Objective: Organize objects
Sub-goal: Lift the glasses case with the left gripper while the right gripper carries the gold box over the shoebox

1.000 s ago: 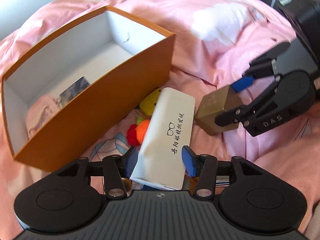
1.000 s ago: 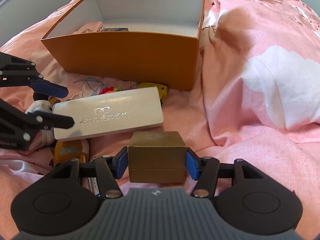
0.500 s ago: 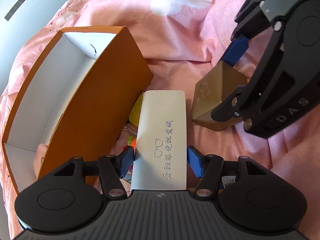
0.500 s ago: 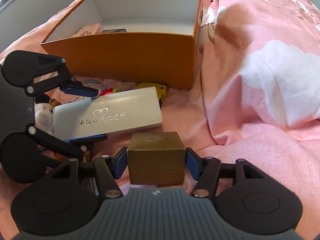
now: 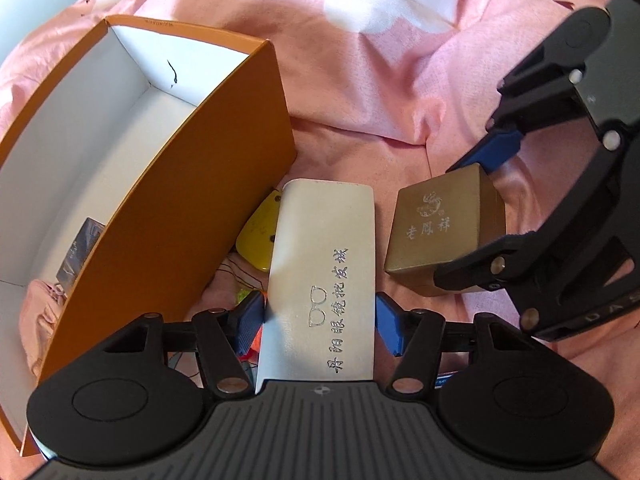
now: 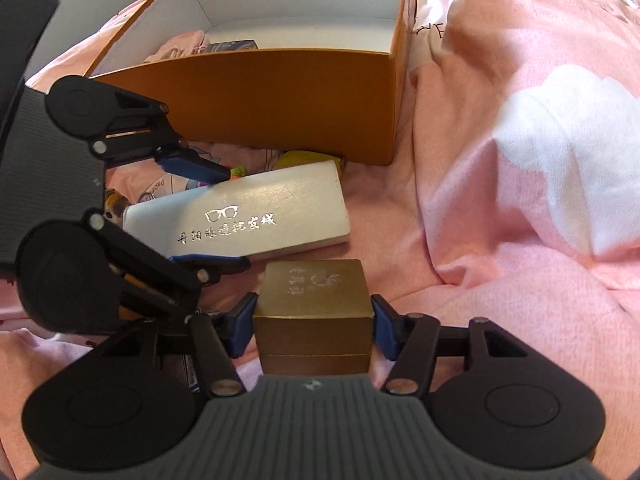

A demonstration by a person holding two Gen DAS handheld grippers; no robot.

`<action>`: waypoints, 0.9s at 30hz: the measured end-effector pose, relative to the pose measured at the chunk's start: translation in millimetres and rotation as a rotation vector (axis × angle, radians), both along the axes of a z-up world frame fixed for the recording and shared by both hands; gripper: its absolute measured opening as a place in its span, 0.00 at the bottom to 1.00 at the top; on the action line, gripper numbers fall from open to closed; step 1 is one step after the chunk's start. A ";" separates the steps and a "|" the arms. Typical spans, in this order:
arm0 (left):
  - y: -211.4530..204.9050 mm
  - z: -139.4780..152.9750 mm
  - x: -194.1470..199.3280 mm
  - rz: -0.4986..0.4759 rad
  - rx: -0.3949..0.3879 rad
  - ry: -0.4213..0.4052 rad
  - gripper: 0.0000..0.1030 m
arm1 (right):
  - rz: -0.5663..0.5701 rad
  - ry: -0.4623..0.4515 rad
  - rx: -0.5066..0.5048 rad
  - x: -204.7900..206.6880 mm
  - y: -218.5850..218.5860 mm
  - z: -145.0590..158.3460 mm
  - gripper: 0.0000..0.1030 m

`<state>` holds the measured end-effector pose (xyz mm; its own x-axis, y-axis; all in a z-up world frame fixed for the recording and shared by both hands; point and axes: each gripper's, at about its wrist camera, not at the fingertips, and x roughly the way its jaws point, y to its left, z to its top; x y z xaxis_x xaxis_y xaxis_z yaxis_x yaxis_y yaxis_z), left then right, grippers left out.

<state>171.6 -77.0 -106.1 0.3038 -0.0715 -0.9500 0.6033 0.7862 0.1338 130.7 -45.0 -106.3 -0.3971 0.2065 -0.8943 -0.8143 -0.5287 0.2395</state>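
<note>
My left gripper (image 5: 320, 326) is shut on a white glasses case (image 5: 324, 264) with silver lettering and holds it beside the orange box (image 5: 192, 208). My right gripper (image 6: 314, 328) is shut on a small gold box (image 6: 316, 292) just right of the case. The case (image 6: 248, 216) and the left gripper (image 6: 208, 216) also show in the right wrist view, the gold box (image 5: 436, 228) and the right gripper (image 5: 476, 208) in the left wrist view. The orange box (image 6: 280, 100) is open, with white inside walls, and holds a pink cloth (image 6: 180, 50) and a dark card (image 6: 232, 45).
A yellow toy (image 5: 260, 236) and small orange and green knitted items (image 5: 248, 300) lie under the case against the box. A plush toy (image 6: 114, 204) lies at the left. Everything rests on a rumpled pink bedspread (image 6: 520, 160) with white cloud prints.
Both grippers have lifted and drawn closer together, each still holding its object. The left wrist view now looks more steeply down along the orange box's side.
</note>
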 end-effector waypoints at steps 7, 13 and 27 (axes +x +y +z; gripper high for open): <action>19.7 17.8 -4.6 0.021 -0.072 0.019 0.65 | -0.015 0.029 0.019 9.3 -6.7 11.1 0.59; 27.4 49.8 -15.4 -0.019 -0.098 -0.010 0.65 | -0.004 0.048 0.079 17.9 -11.5 35.2 0.59; 48.6 126.3 -5.2 -0.193 0.116 -0.228 0.65 | 0.039 0.170 0.334 12.3 4.0 127.4 0.59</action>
<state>166.4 -28.5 20.2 0.5013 -0.0439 -0.8641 0.6840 0.6318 0.3647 143.0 -41.0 21.1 -0.5472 0.4578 -0.7007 -0.7556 -0.6303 0.1783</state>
